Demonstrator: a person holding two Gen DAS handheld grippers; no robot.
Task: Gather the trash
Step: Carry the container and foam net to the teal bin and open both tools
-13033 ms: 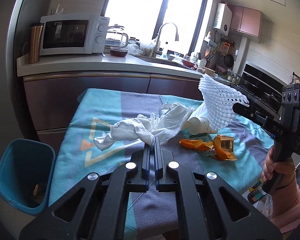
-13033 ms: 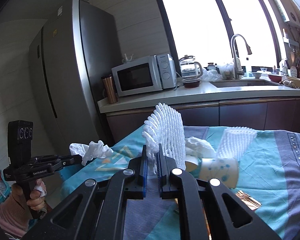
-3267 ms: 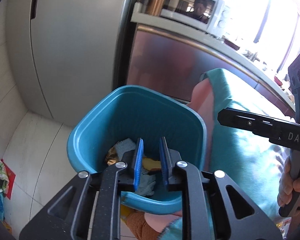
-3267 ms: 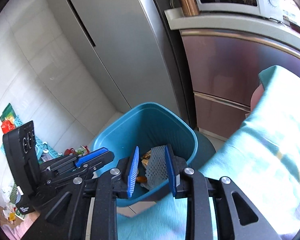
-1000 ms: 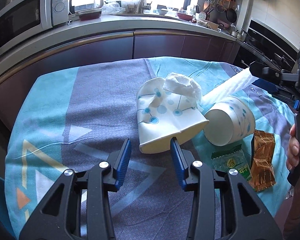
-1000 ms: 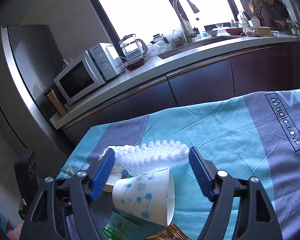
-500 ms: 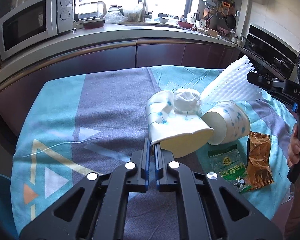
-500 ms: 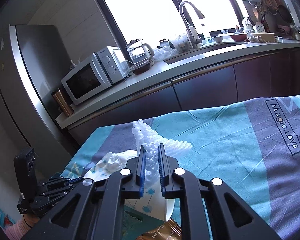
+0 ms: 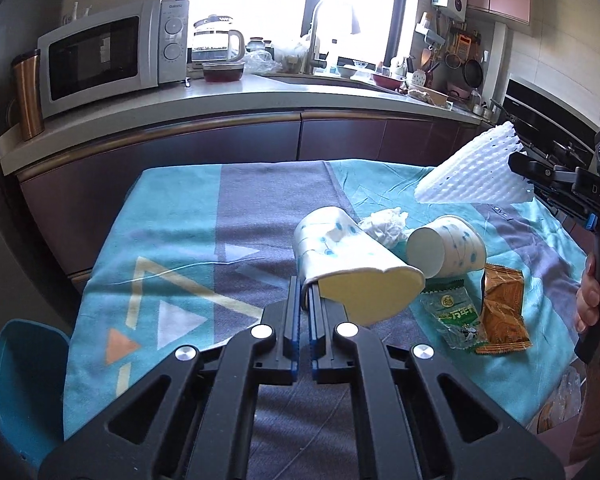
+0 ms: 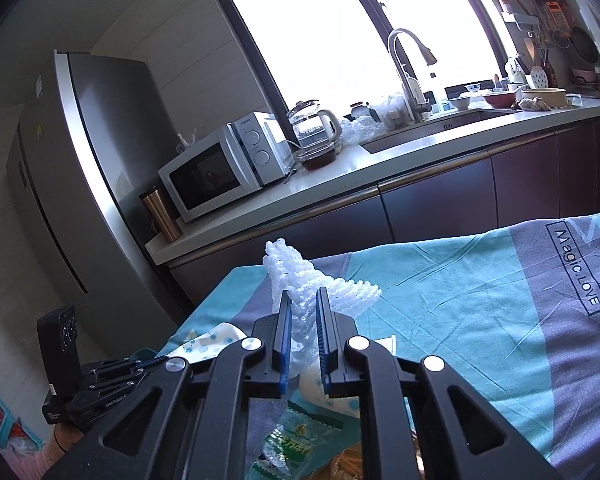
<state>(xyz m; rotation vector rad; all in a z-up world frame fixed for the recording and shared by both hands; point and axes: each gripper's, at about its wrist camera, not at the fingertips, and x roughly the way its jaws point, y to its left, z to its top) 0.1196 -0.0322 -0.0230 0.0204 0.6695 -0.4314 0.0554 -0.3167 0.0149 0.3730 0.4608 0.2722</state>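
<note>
Both claws were clamped: our left claw [image 9: 305,307] pinched the rim of a crushed paper cup [image 9: 342,264], our right claw [image 10: 302,318] gripped white foam netting [image 10: 312,280], each lifted off the surface [image 9: 180,220] so we could carry them to the blue bin [image 9: 24,380].

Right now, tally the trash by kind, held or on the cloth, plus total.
Paper cups: 2 (flattened cup pinched in left gripper; other cup lying on its side)
Foam net: 1, clamped in right gripper
Tissue wad: 1
Wrappers: 2 (green, orange)
Total: 6
</note>
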